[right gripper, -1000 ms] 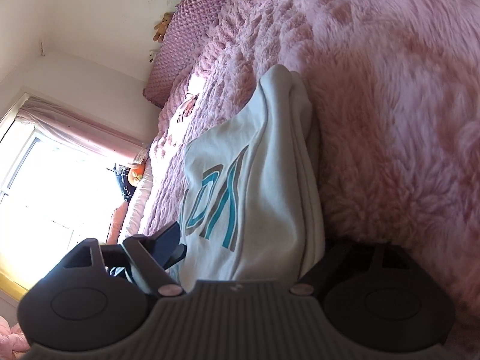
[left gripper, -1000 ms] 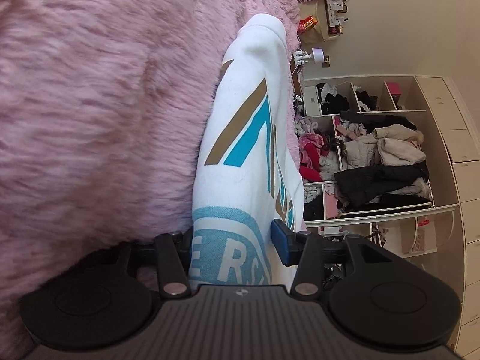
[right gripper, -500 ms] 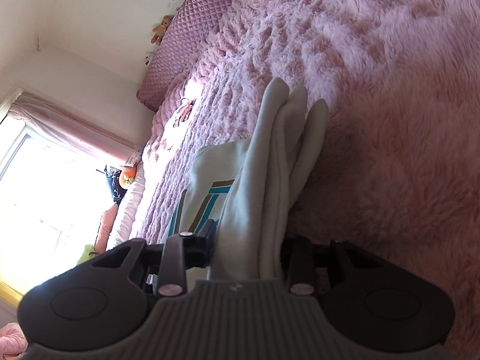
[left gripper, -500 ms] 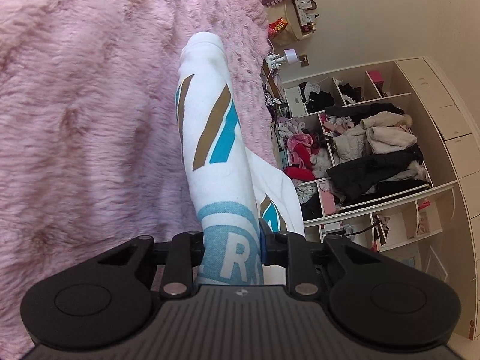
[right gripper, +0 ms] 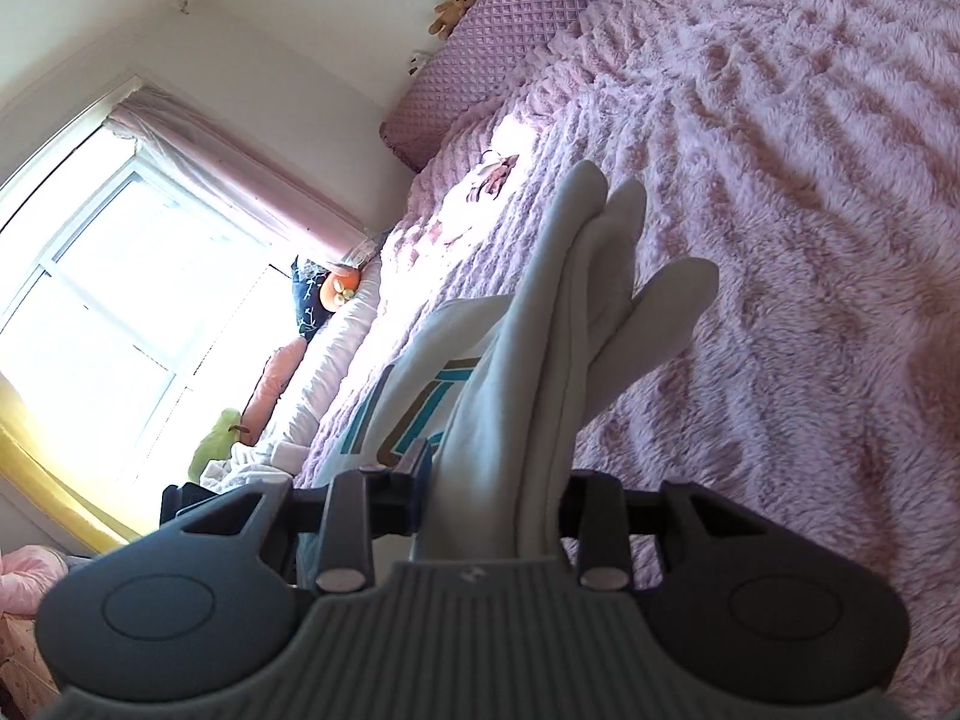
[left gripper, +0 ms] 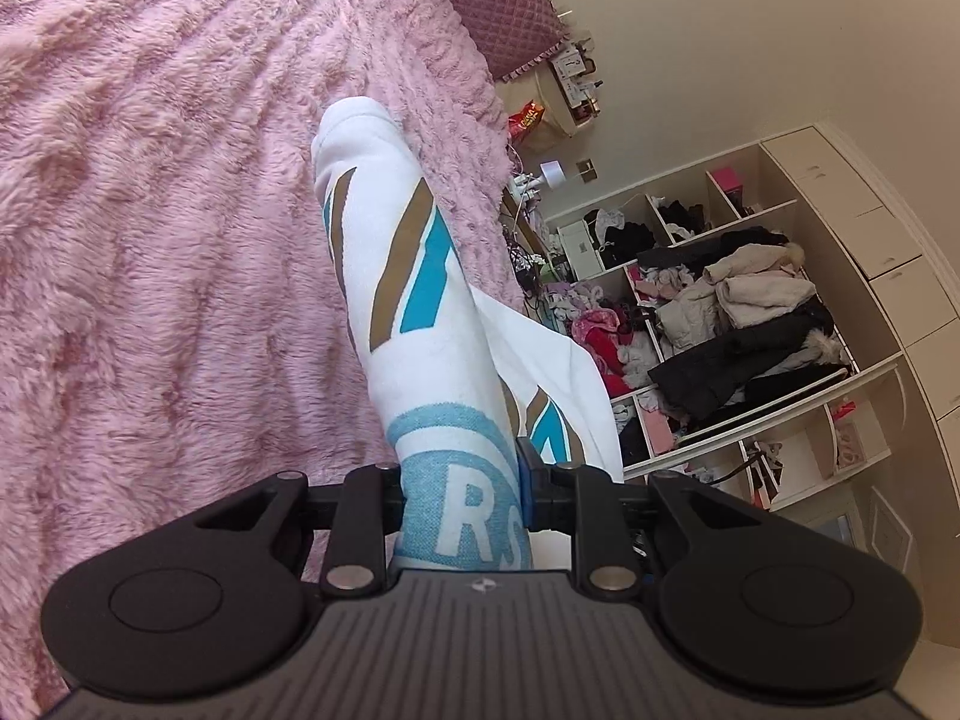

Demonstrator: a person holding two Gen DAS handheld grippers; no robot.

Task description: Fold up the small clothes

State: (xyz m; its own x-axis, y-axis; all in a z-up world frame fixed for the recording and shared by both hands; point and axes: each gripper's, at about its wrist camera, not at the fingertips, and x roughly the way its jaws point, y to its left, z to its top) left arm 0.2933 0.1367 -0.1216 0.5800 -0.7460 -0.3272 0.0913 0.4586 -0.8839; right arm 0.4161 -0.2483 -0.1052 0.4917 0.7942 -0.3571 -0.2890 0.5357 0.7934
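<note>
A small white garment (left gripper: 414,312) with teal and brown print hangs above the pink fluffy bed cover (left gripper: 150,210). My left gripper (left gripper: 462,504) is shut on its printed edge, where a blue ring and letters show. In the right wrist view the same garment (right gripper: 540,372) shows as several folded white layers, and my right gripper (right gripper: 492,504) is shut on them. The cloth stretches away from both grippers toward the bed. Its far end touches or nearly touches the cover; I cannot tell which.
An open wardrobe (left gripper: 750,324) stuffed with clothes stands past the bed's edge on the right of the left wrist view. A quilted headboard (right gripper: 516,42) and a bright window (right gripper: 108,276) lie to the left in the right wrist view, with pillows (right gripper: 324,354) by the window.
Both grippers have closed on the garment and lifted it off the bed cover. The cloth has gone from lying wide and flat to hanging bunched in narrow folds.
</note>
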